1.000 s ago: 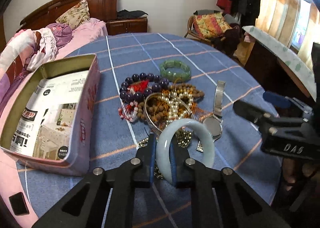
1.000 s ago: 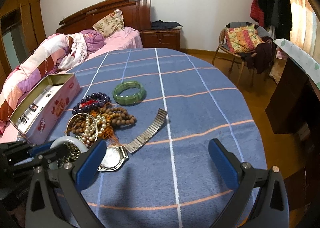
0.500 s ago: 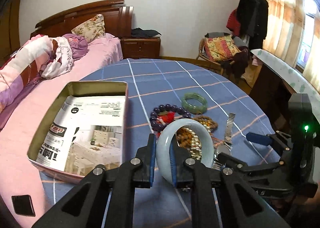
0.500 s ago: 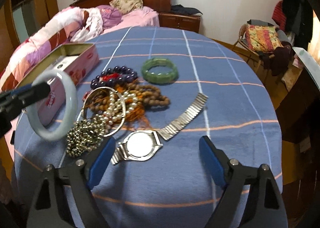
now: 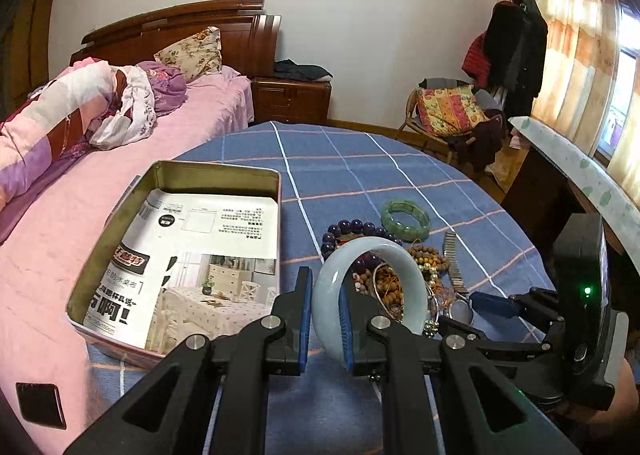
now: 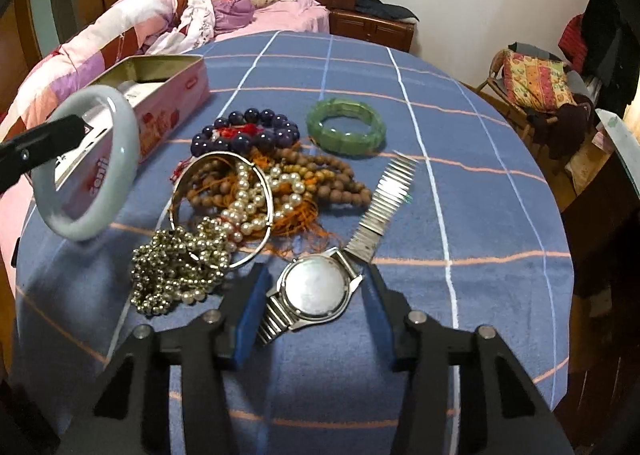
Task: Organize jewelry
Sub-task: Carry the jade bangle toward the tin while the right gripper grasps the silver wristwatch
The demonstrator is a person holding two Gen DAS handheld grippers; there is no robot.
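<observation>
Between the blue pads of the left gripper (image 5: pixel 324 319) sits a pale, milky blue-white bangle (image 5: pixel 412 295). Left of those tongs, the tin box (image 6: pixel 176 95) shows pink sides with red print and a dull gold inside. Ahead of the right gripper (image 6: pixel 316 303), also blue-padded, lie a silver watch (image 6: pixel 316 291), dark purple beads (image 6: pixel 248 133), a green bracelet (image 6: pixel 346 127), cream pearls (image 6: pixel 256 195) and brown wooden beads (image 6: pixel 332 175). The tablecloth (image 6: pixel 480 183) is blue with white and orange lines.

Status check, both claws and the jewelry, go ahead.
Left claw shut on pale bangle, lifted beside the tin. Right claw closing around the watch, pads not yet touching. Gold bead chain close alongside.
</observation>
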